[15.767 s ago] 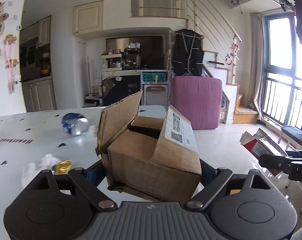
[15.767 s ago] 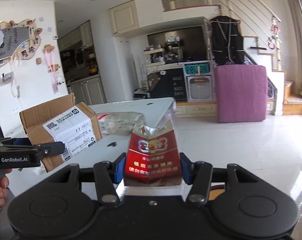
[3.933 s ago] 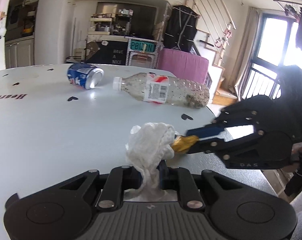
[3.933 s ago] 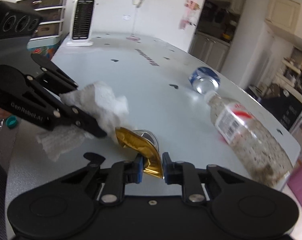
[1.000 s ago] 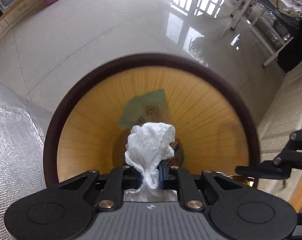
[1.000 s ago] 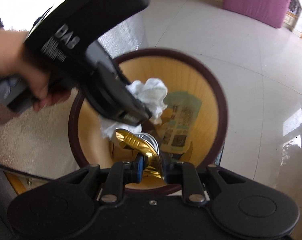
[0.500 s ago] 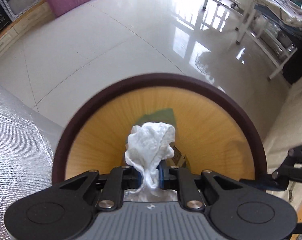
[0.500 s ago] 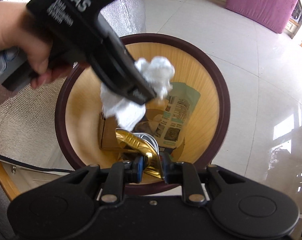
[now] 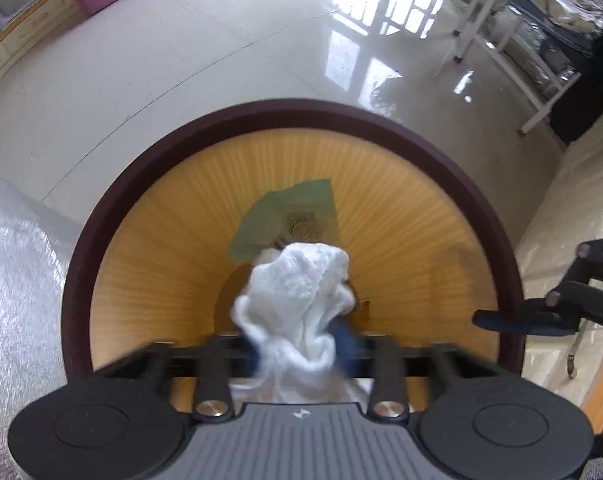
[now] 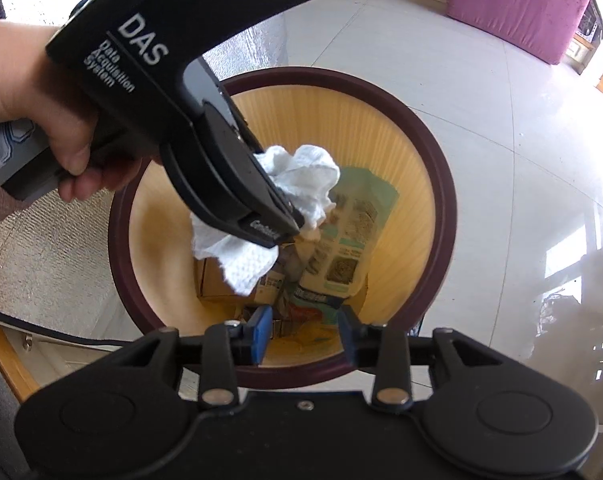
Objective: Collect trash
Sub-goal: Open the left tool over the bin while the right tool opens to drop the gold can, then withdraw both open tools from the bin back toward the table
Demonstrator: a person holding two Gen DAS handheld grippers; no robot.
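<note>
Tissue [image 9: 301,304] between left gripper [image 9: 301,354] fingers

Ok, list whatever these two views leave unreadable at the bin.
- Left gripper grip on the tissue: the left wrist view is motion-blurred; in the right wrist view its own body hides the jaws.
- Bin bottom: covered by the tissue and the green packet.
- Green packet print: too small in the right wrist view, blurred in the left.

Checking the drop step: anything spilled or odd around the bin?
Nothing spilled. The tissue hangs between the left claw's parted fingers over the bin. The right claw is open and empty above it. Packaging lies inside the bin, none on the floor.
</note>
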